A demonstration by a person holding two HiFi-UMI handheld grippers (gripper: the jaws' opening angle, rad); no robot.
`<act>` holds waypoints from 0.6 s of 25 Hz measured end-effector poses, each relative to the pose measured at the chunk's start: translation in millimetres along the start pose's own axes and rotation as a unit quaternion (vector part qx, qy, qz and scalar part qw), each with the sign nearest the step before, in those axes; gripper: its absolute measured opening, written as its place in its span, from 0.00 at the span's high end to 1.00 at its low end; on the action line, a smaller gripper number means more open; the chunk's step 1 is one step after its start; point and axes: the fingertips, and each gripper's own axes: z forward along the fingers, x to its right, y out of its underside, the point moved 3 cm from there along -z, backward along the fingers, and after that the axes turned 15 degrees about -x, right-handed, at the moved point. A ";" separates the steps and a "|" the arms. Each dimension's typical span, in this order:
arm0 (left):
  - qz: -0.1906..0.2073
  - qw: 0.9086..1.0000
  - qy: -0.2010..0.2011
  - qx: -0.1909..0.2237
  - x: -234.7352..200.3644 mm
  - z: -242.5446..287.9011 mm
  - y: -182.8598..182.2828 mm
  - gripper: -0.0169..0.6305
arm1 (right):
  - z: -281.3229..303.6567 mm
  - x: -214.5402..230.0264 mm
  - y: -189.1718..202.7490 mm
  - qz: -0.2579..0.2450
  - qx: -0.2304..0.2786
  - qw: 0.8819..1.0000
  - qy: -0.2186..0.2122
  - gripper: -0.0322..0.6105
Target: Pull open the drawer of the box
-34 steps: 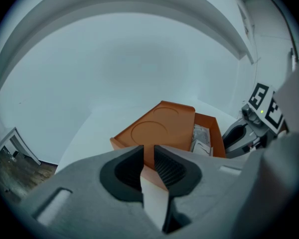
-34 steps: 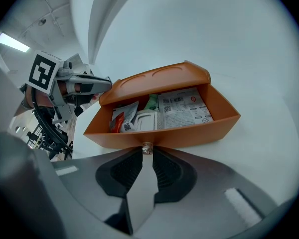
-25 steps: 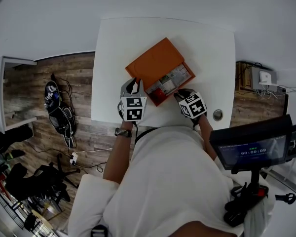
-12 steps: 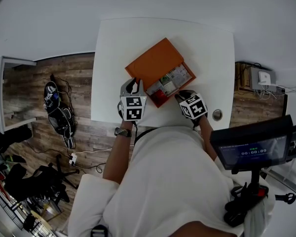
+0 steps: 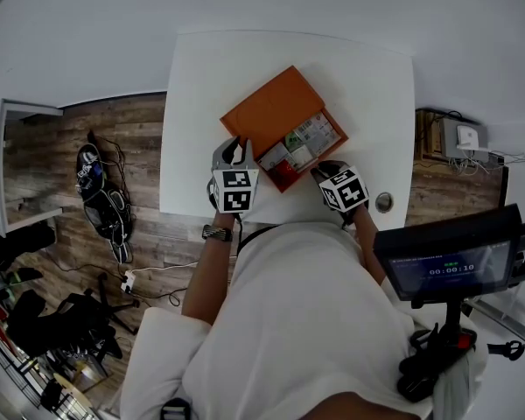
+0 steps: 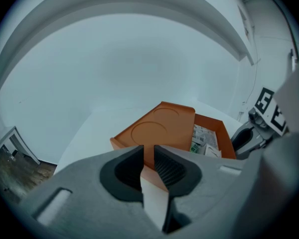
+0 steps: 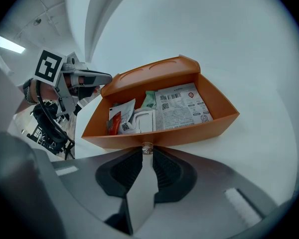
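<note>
An orange box (image 5: 271,112) lies slantwise on the white table (image 5: 367,86). Its drawer (image 5: 302,147) stands pulled out toward me, with paper packets and leaflets inside. My right gripper (image 7: 147,152) is shut on the small clear knob (image 7: 147,148) at the middle of the drawer's front wall (image 7: 189,133); in the head view this gripper (image 5: 325,170) sits at the drawer's near right corner. My left gripper (image 6: 148,156) has its jaws almost together, with its tips against the box's near left side (image 6: 157,128). I see nothing held between them. In the head view it (image 5: 234,150) is at the box's left corner.
A round cable hole (image 5: 384,202) is set in the table near its front right corner. A screen on a stand (image 5: 446,265) rises at my right. Cables and gear (image 5: 105,199) lie on the wood floor to the left of the table.
The drawer has slid a little farther out of the box, showing more of its contents. The box has shifted slightly left. Both grippers have barely moved.
</note>
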 end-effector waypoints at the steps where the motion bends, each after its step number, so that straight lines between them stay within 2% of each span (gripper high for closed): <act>1: 0.001 1.000 0.000 0.000 0.2 0.7 0.1 0.87 | 0.5 0.5 0.3 0.000 0.000 1.000 0.000 0.84; 11: 0.004 1.000 -0.001 -0.001 -2.9 9.5 -2.1 0.87 | 2.5 4.4 3.1 0.008 0.001 1.000 0.000 0.84; 15: 0.009 1.000 -0.001 0.010 -0.4 -18.1 5.5 0.87 | -13.7 -18.3 14.7 0.022 0.005 1.000 0.007 0.84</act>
